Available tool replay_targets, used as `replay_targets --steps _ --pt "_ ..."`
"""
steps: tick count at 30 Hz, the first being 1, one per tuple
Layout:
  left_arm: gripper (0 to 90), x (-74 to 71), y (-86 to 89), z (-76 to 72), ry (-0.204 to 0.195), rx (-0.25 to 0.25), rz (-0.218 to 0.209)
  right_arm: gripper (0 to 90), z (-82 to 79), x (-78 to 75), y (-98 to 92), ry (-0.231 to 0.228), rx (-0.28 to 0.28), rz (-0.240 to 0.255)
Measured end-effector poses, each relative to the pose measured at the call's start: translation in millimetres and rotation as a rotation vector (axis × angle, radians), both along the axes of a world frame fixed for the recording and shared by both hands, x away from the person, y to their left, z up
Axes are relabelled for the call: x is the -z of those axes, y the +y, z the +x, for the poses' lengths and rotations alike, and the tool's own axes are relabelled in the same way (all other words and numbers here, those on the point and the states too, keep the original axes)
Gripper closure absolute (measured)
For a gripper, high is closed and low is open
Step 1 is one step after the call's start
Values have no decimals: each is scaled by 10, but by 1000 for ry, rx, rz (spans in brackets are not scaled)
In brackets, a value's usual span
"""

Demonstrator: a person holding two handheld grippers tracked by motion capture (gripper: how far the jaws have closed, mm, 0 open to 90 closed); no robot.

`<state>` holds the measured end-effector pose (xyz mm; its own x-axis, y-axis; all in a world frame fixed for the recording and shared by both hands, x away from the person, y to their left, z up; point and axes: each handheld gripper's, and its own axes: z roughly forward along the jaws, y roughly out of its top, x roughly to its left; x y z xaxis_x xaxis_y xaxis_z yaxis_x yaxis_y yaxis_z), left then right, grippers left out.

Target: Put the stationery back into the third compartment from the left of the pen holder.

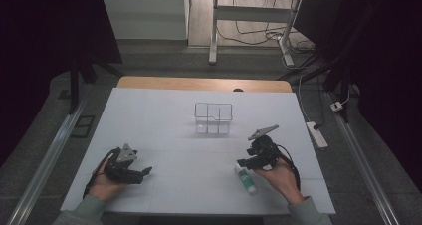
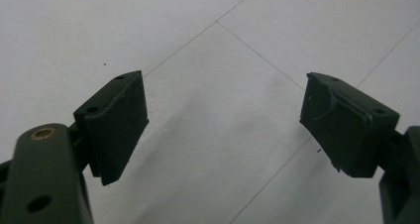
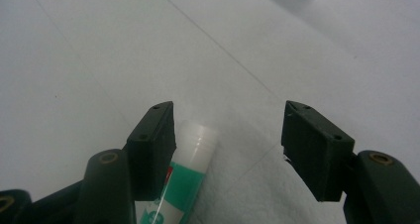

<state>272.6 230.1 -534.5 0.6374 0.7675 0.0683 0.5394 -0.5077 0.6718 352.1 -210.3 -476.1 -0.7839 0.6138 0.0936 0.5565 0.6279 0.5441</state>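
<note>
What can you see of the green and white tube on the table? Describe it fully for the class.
The tube looks like soft plastic, with a white ribbed cap and a green and white body bearing a small red mark. It lies flat on the white table near its front right, cap pointing away from the person. The right gripper stands open over it, one jaw beside the cap.

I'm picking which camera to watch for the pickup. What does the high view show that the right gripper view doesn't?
High view alone: the whole clear divided holder standing upright farther up the table, the left gripper with open jaws, and both hands. Right gripper view alone: close up, the tube's white cap between the open jaws, lying against one pad, clear of the other. Both: the green and white tube lying flat and the right gripper.
</note>
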Motion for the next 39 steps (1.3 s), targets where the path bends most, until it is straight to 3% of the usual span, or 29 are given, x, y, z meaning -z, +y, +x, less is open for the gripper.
replay_targets --steps 13,24,31,35,39 --pt "182 5 -2 4 4 4 8 348 -63 89 176 52 -33 -78" --pt "182 9 -2 7 4 5 11 369 -102 173 275 40 -32 -167" --pt "182 9 4 7 3 9 13 431 -97 247 308 60 -30 -177" --pt "182 10 5 6 2 10 14 518 -118 243 328 35 -25 -205" --pt "182 10 5 5 2 10 14 568 -123 237 335 40 -9 -207"
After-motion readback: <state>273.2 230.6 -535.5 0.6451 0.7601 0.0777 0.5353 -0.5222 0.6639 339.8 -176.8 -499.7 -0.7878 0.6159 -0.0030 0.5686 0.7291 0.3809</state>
